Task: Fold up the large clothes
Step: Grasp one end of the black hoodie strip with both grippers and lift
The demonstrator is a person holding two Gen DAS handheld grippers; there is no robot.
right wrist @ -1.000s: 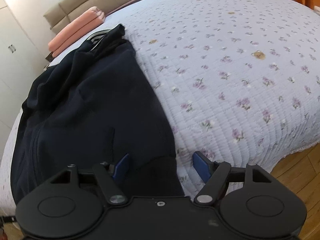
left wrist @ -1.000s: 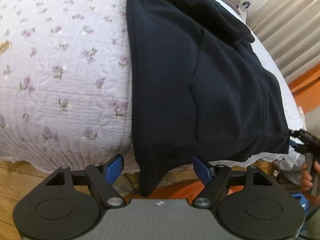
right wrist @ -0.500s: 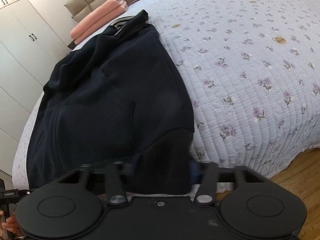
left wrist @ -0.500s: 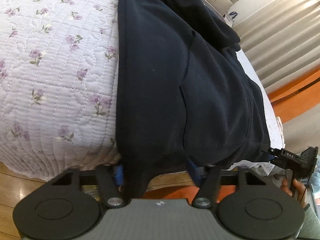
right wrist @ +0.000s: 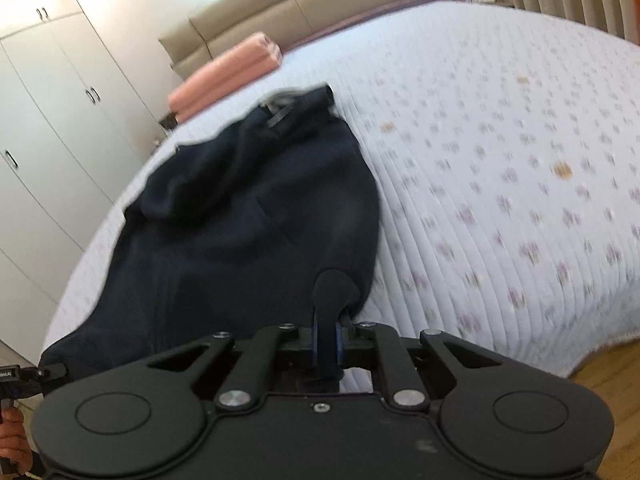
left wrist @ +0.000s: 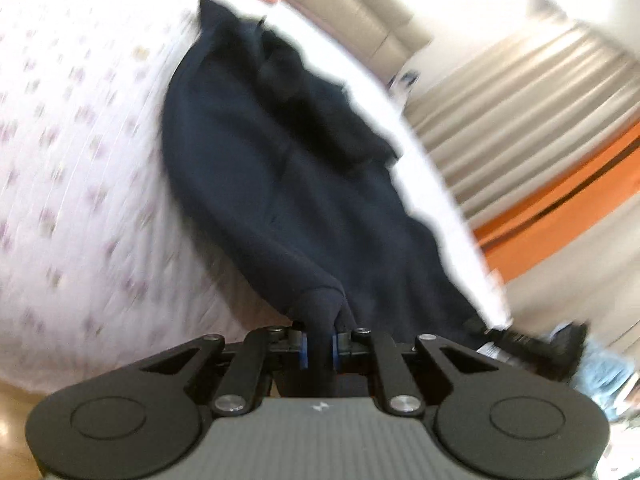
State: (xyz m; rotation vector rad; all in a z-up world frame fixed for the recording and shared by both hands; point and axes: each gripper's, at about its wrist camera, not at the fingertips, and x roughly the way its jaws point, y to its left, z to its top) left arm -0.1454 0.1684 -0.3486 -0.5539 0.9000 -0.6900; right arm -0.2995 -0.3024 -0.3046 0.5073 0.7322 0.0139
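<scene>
A large dark navy hoodie (left wrist: 288, 184) lies lengthwise on the bed, with its hem at the near edge; it also shows in the right wrist view (right wrist: 248, 216). My left gripper (left wrist: 319, 346) is shut on one near hem corner of the hoodie and lifts a bunch of cloth. My right gripper (right wrist: 327, 344) is shut on the other near hem corner, with a flap of cloth standing up between its blue pads. Both views are blurred by motion.
The bed has a white quilt with small purple flowers (right wrist: 500, 184). A folded pink item (right wrist: 224, 76) lies by the beige headboard (right wrist: 304, 8). White wardrobes (right wrist: 52, 112) stand at the left. Curtains (left wrist: 532, 104) and wooden floor (right wrist: 604, 368) are to the side.
Both grippers have closed on the hoodie's near hem corners. Both have lifted and pulled the hem up off the bed edge, and the views have swung upward.
</scene>
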